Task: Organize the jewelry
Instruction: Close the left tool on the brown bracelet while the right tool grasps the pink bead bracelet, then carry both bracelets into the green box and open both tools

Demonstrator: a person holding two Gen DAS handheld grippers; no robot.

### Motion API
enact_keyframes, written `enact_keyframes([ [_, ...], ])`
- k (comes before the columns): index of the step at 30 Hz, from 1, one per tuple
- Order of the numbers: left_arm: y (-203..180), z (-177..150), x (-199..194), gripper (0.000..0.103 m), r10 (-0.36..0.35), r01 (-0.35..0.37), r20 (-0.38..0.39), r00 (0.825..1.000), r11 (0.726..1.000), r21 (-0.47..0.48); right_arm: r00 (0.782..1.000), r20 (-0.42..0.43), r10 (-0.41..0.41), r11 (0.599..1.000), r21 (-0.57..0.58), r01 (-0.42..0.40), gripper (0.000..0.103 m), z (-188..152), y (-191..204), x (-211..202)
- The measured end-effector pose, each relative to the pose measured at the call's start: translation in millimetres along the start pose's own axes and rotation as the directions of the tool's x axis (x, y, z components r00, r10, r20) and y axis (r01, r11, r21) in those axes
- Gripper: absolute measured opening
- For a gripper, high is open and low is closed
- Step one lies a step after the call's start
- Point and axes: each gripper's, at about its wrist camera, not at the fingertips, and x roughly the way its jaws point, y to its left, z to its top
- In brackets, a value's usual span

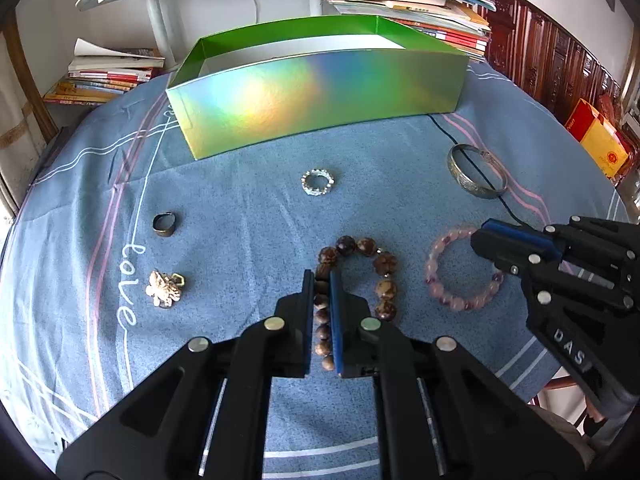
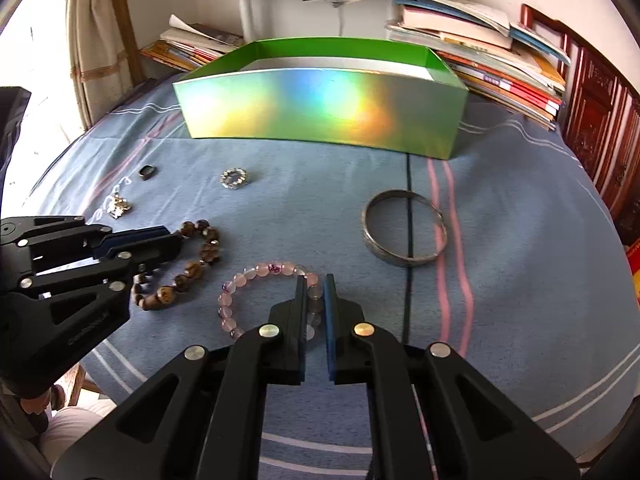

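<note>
Between the left hand-held gripper's (image 1: pixel 322 280) fingers lies the brown bracelet (image 1: pixel 360 276).

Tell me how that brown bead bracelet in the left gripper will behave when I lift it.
The brown bead bracelet is strung beads, so it will probably sag into a hanging loop rather than hold its ring shape. The left gripper pinches only one side, so the free side may swing. Round, glossy beads could slip between the pads; lift slowly toward the green box.
</note>
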Motion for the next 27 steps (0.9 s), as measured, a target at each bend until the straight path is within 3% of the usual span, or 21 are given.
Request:
enact_keyframes([
  [7, 16, 22, -35, 0.008, 0.023, -0.020, 0.097, 0.995, 0.999, -0.030, 0.991, 0.133, 0.014, 1.000, -0.024, -0.011, 0.008, 37, 3, -37],
  [15, 44, 85, -77, 0.008, 0.081, -0.065, 0.235, 0.968, 0.995, -0.074, 0.951, 0.309, 0.009, 1.000, -0.025, -0.001, 0.008, 113, -7, -72],
  [21, 66, 140, -70, 0.008, 0.081, -0.050, 0.253, 0.964, 0.991, -0.125, 0.956, 0.292, -0.007, 1.000, 0.018, 0.002, 0.008, 164, -18, -45],
  [27, 84, 171, -29, 0.008, 0.095, -0.063, 0.196, 0.976, 0.985, -0.162, 0.976, 0.217, -0.020, 0.998, 0.055, 0.009, 0.008, 183, -20, 4],
])
